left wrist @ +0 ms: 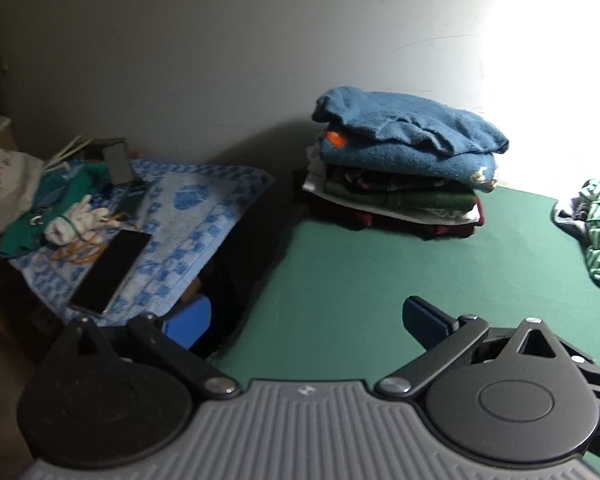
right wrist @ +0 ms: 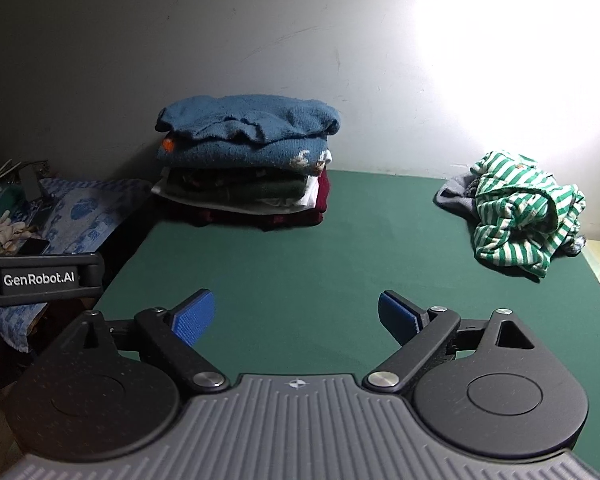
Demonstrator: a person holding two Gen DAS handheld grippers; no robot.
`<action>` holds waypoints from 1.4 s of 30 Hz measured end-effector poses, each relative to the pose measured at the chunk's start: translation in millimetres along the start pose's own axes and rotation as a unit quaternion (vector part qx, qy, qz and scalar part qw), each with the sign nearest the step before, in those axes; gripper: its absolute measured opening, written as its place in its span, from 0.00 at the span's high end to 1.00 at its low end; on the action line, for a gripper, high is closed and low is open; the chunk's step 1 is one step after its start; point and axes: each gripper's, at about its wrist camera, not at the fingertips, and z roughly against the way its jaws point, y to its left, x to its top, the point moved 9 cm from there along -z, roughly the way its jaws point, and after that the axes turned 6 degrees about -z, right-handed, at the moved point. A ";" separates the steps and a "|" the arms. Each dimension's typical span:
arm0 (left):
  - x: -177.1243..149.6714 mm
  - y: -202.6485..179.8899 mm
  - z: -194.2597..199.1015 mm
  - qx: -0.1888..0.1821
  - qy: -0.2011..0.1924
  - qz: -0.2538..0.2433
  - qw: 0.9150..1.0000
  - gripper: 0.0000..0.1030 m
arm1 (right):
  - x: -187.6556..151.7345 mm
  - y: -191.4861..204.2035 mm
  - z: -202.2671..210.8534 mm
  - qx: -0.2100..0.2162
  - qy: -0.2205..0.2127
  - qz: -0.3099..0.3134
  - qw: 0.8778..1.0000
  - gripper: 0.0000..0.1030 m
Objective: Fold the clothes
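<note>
Above the green desk (right wrist: 300,248), both claws, left (left wrist: 306,320) and right (right wrist: 296,314), gape wide and empty; the crumpled striped garment (right wrist: 520,216), far right, wants spreading flat before joining the folded stack (right wrist: 248,160).

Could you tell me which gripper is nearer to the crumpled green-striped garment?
Right. The right gripper faces the striped garment ahead-right; the left gripper sits further left.

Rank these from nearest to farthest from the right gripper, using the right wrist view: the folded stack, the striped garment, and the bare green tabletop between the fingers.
1. Green tabletop, directly under the open right gripper.
2. Striped garment, crumpled, ahead to the right.
3. Folded stack, at the back left against the wall; close to the garment's distance, so ranks 2 and 3 are uncertain.
</note>
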 end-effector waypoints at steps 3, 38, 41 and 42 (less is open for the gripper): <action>-6.1 -5.8 3.9 0.000 0.008 0.006 1.000 0.00 | -3.6 -7.5 2.1 0.007 0.004 0.003 1.000 0.11; -53.5 0.9 16.8 -0.048 0.029 -0.016 0.998 0.00 | -39.8 -4.8 25.2 -0.037 0.032 -0.021 0.999 0.11; -54.7 -1.3 15.2 -0.061 0.033 -0.020 0.997 0.00 | -42.8 -1.9 27.8 -0.034 0.030 -0.020 0.999 0.11; -54.6 -1.7 14.9 -0.060 0.033 -0.022 0.997 0.00 | -42.2 -0.5 28.5 -0.030 0.025 -0.019 0.999 0.11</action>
